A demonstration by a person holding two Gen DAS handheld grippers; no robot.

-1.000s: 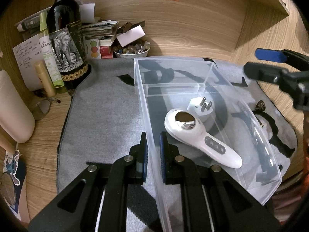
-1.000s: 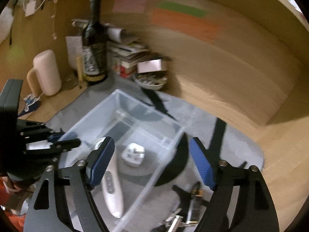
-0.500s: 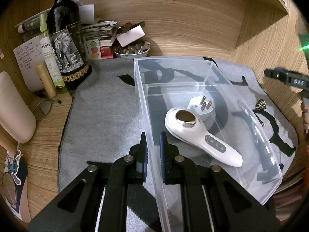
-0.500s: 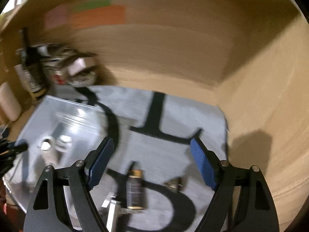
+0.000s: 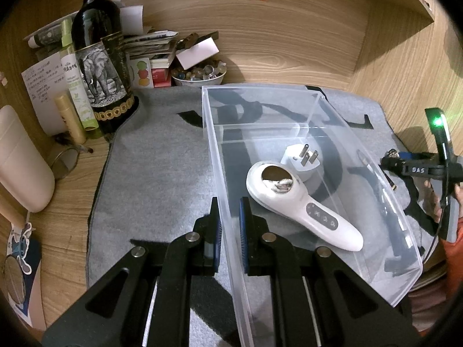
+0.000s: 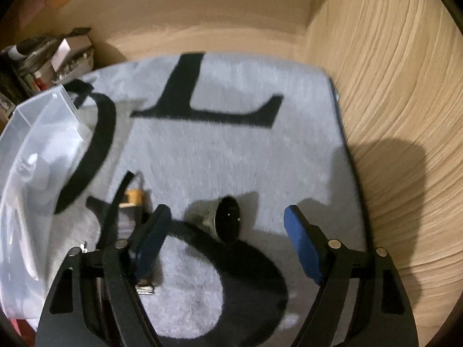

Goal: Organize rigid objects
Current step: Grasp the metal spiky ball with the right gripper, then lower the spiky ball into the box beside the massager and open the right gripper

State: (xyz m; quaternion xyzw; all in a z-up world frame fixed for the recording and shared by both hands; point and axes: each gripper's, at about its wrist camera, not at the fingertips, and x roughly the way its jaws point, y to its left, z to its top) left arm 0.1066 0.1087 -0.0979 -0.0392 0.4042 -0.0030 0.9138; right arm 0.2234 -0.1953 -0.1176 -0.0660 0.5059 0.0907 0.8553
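Left gripper [image 5: 230, 217]: clamped on clear bin [image 5: 315, 94] wall
Right gripper [image 6: 227, 232]: jaws apart, just been narrowing, touching nothing
Ring [image 6: 225, 221]: small, dark oval face, metallic band, on grey mat [image 6: 231, 150] between the jaws

Grey mat [image 5: 156, 179] on wooden desk [image 5: 63, 202]

A clear plastic bin [image 5: 312, 133] has its near-left wall between the left fingers [image 5: 215, 225]. Inside it, just right of those fingers, a white handheld device [image 5: 301, 206] lies flat, metal head up, and a white plug adapter [image 5: 301, 157] rests beyond, prongs up. A small dark round-faced metal piece [image 6: 227, 221] lies on its side between the right fingers [image 6: 301, 248]; a gold-capped item [image 6: 131, 199] lies just left of them.
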